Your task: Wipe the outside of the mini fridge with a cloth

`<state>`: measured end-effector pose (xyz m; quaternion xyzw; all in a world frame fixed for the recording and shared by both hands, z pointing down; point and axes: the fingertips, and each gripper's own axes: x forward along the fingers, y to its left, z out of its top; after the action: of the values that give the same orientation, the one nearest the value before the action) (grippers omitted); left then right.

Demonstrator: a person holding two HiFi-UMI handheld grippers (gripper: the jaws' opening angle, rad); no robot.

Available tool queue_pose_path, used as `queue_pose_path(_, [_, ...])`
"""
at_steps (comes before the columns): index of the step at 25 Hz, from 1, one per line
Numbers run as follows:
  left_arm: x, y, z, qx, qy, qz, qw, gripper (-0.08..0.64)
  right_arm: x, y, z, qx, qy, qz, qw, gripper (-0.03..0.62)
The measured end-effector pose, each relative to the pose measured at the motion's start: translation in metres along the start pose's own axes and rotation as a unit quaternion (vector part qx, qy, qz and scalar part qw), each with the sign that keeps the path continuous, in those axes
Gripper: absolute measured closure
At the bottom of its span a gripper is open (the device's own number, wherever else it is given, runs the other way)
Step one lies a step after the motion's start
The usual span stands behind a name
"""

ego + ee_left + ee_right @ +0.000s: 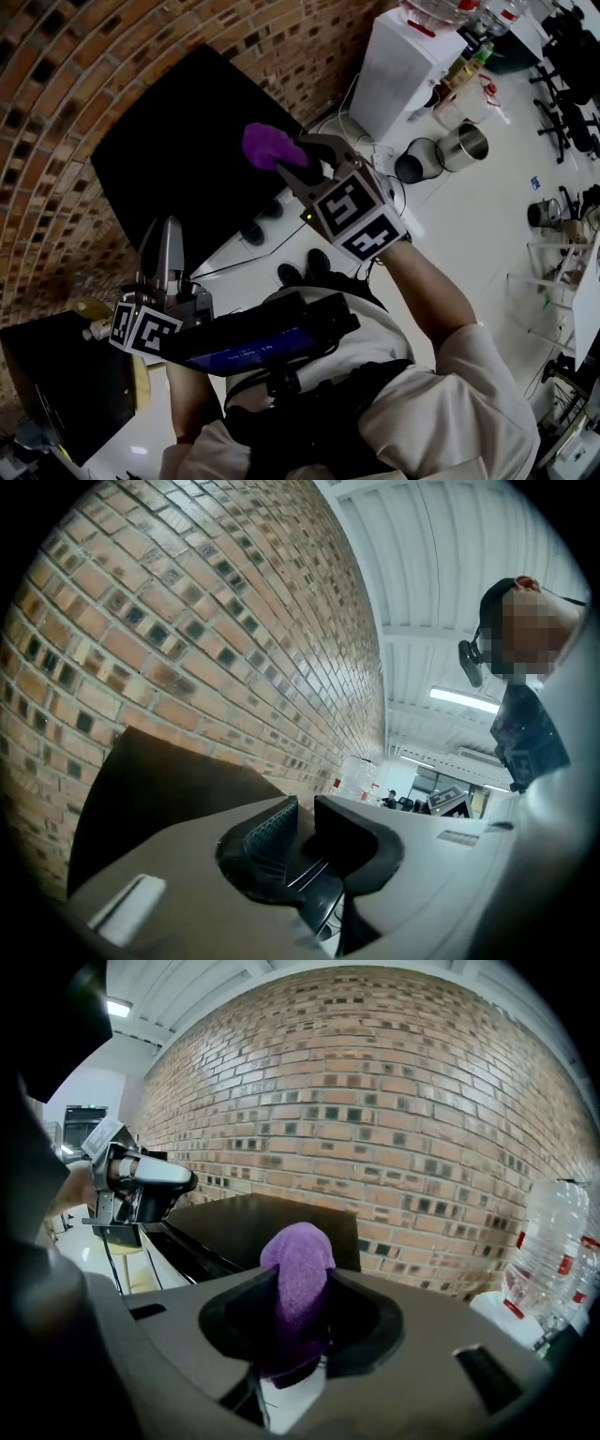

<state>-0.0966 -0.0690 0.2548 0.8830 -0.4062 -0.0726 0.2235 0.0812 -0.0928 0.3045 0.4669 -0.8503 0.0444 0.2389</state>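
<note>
The black mini fridge (187,159) stands against the brick wall; its top also shows in the left gripper view (159,780) and the right gripper view (253,1222). My right gripper (295,155) is shut on a bunched purple cloth (270,145), held up over the fridge's right front corner. In the right gripper view the cloth (298,1265) sticks up between the jaws. My left gripper (161,253) hovers level at the fridge's near left edge. Its jaws (305,822) stand slightly apart with nothing between them. It also appears at the left of the right gripper view (141,1185).
A white cabinet (403,66) stands right of the fridge, with two metal pots (464,145) on the floor by it. Plastic bottles (553,1241) are at the far right. A black box (56,384) sits at lower left. Cables run along the fridge's front.
</note>
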Motion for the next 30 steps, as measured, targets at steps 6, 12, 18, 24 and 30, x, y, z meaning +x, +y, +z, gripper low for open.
queue_pose_path(6, [0.003, 0.006, 0.006, -0.001, 0.009, -0.030, 0.9995, 0.515, -0.005, -0.012, 0.003, 0.020, 0.000, -0.041, 0.999, 0.460])
queue_pose_path(12, [0.003, 0.005, 0.003, -0.005, 0.014, -0.056, 0.9983, 0.515, -0.018, -0.026, -0.002, 0.025, 0.009, -0.086, 0.996, 0.462])
queue_pose_path(18, [0.006, 0.003, 0.003, 0.001, 0.018, -0.056, 0.9982, 0.515, -0.024, -0.041, -0.009, 0.038, 0.002, -0.094, 0.995, 0.462])
queue_pose_path(24, [0.034, 0.002, 0.004, 0.005, 0.012, -0.037, 0.9992, 0.515, -0.026, -0.067, -0.019, 0.065, -0.016, -0.075, 0.995, 0.460])
queue_pose_path(30, [0.083, -0.014, 0.001, 0.013, 0.016, -0.023, 0.9995, 0.515, -0.015, -0.114, -0.041, 0.072, -0.004, -0.055, 0.996, 0.462])
